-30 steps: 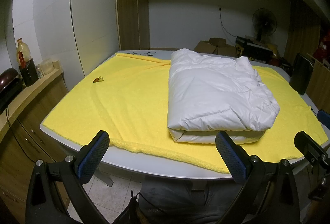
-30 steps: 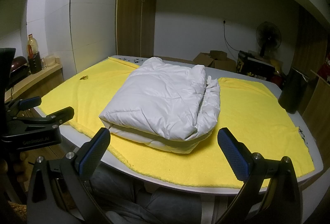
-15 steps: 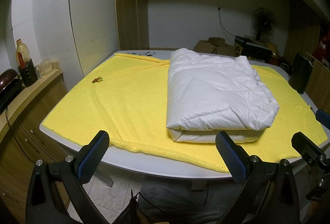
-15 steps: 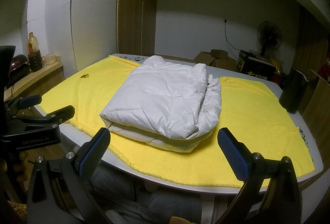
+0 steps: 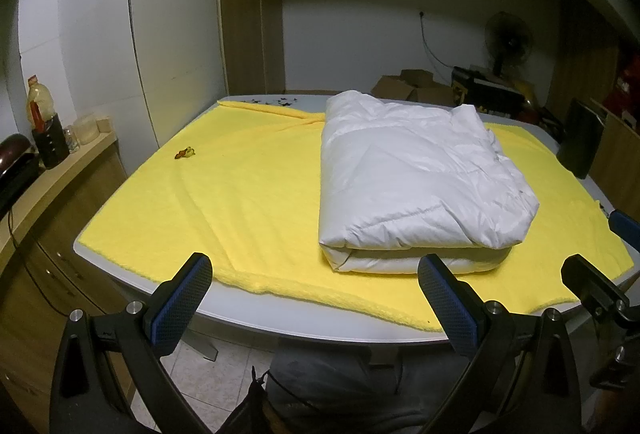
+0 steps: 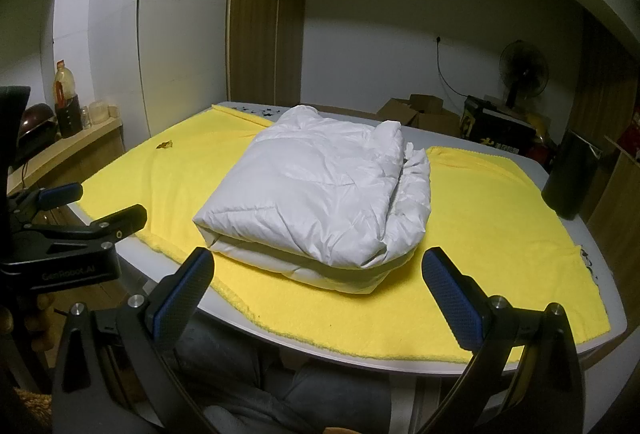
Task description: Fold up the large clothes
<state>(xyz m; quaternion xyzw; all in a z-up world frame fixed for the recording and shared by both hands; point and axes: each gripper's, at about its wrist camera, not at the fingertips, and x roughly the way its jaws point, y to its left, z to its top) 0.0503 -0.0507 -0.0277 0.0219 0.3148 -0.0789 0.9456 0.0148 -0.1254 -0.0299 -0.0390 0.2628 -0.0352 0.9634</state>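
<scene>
white puffy quilted garment (image 5: pixel 420 186) (image 6: pixel 320 198) sits folded into a thick rectangular bundle on the yellow fleece cloth (image 5: pixel 240 194) (image 6: pixel 480 234) that covers most of the grey rounded table (image 5: pixel 320 326) (image 6: pixel 600 338). bundle lies right of centre in the left wrist view, roughly centred in the right wrist view. fold layers are stacked, with loose crumpled edges along the bundle's right side.

left gripper (image 5: pixel 316 298) is held off the near table edge, jaws spread wide, nothing between the blue-padded fingers (image 5: pixel 184 298). not touching cloth or garment. right gripper (image 6: pixel 320 294) is the same: near edge of table, jaws released wide, empty, clear of the bundle.

each gripper shows in the other's view: right one at the right edge of the left wrist view (image 5: pixel 600 266), left one at the left edge of the right wrist view (image 6: pixel 84 210). both sit apart from the garment.

small brown-orange scrap (image 5: pixel 185 153) (image 6: pixel 164 144) lies on the cloth toward the far left, well apart from the bundle.

also around: wooden side counter (image 5: pixel 60 170) on the left with a yellow-liquid bottle (image 5: pixel 39 102) (image 6: pixel 64 84), black cylindrical bin (image 5: pixel 580 146) (image 6: pixel 570 174) at the table's right side, standing fan (image 5: pixel 507 38) (image 6: pixel 522 70) and cardboard boxes (image 5: pixel 412 84) (image 6: pixel 420 112) behind. person's grey-trousered legs (image 5: pixel 340 386) (image 6: pixel 248 374) are under the table edge.
</scene>
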